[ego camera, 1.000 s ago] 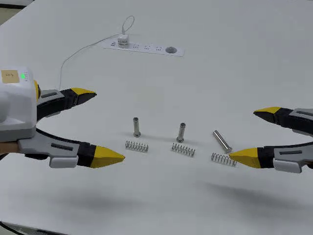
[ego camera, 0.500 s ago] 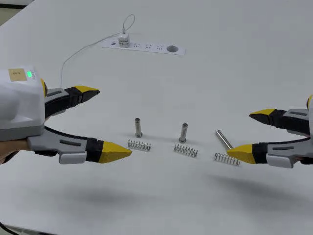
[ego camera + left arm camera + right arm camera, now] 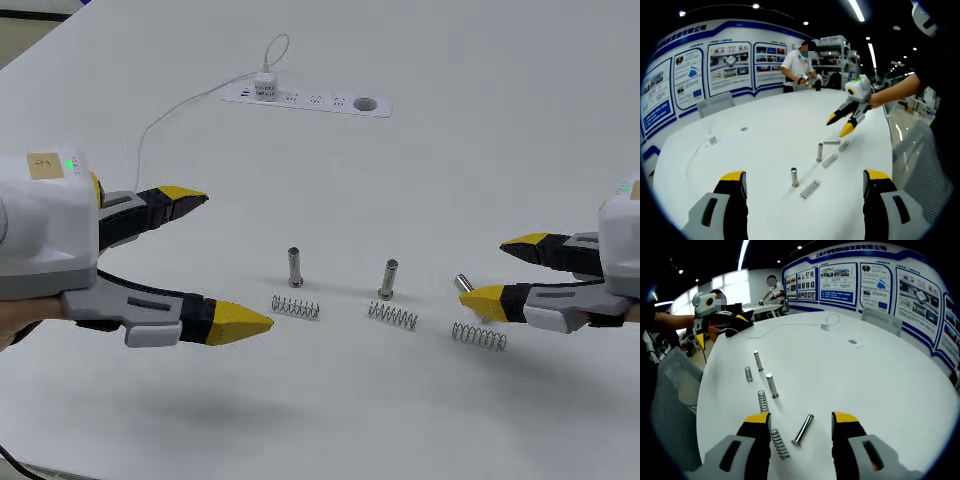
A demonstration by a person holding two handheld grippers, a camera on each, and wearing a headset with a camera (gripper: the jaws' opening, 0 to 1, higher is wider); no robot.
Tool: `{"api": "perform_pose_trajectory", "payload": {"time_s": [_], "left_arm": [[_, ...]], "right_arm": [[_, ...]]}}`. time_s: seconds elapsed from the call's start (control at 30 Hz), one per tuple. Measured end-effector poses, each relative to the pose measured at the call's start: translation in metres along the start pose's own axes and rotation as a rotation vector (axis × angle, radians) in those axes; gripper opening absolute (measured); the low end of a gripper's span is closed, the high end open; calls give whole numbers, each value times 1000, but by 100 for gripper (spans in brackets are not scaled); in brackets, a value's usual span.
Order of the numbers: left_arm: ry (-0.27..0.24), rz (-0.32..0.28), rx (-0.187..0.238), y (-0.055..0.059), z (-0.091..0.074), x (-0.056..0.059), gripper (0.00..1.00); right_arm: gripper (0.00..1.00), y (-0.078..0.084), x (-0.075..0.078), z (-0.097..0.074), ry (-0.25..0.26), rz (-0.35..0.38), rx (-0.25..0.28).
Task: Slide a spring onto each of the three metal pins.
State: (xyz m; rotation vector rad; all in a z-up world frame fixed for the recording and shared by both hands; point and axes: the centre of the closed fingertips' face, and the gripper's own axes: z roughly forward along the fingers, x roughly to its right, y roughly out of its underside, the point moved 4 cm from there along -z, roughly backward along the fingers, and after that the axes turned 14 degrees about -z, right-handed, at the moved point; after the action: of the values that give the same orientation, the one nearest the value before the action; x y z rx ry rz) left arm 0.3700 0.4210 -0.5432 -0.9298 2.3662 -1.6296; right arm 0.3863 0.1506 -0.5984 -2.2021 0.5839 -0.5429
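Two metal pins (image 3: pixel 295 266) (image 3: pixel 389 278) stand upright on the white table; a third pin (image 3: pixel 463 284) lies flat, partly behind my right gripper's lower jaw. A spring lies in front of each: left spring (image 3: pixel 296 307), middle spring (image 3: pixel 392 316), right spring (image 3: pixel 479 336). My left gripper (image 3: pixel 228 260) hovers wide open to the left of the row, holding nothing. My right gripper (image 3: pixel 487 270) is open at the right end. In the right gripper view the lying pin (image 3: pixel 803 429) sits between and just ahead of the jaws of my right gripper (image 3: pixel 801 417), with a spring (image 3: pixel 779 443) beside the left jaw.
A white power strip (image 3: pixel 310 98) with a plug (image 3: pixel 265 86) and a thin cable lies at the far side of the table. A person (image 3: pixel 802 65) works at the table's far end. Grey chairs (image 3: pixel 675 385) stand along the table edge.
My right gripper has moved in toward the lying pin and its jaws have narrowed somewhat. The left gripper holds about the same pose. The head camera has shifted a little.
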Motion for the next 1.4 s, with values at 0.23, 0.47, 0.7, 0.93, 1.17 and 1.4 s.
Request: {"api": "perform_pose_trajectory", "payload": {"time_s": [0.23,0.47,0.7,0.93,1.17,1.4], "left_arm": [[11,-1,-5,1,3,3,98],[3,-7,-4,1,3,0,99],[-2,-4,-3,1,2,-2,99],[-12,-14,-5,6,3,-2,99],[-18,-26,-10,10,0,-5,98],[-26,-28,-3,9,-1,-8,98]], "right_arm": [[42,4,2,12,4,24,-28],[35,7,4,22,14,36,-51],[30,13,6,29,15,87,-74],[25,23,5,35,12,141,-133],[23,25,3,41,19,152,-173],[19,25,0,44,31,140,-210]]}}
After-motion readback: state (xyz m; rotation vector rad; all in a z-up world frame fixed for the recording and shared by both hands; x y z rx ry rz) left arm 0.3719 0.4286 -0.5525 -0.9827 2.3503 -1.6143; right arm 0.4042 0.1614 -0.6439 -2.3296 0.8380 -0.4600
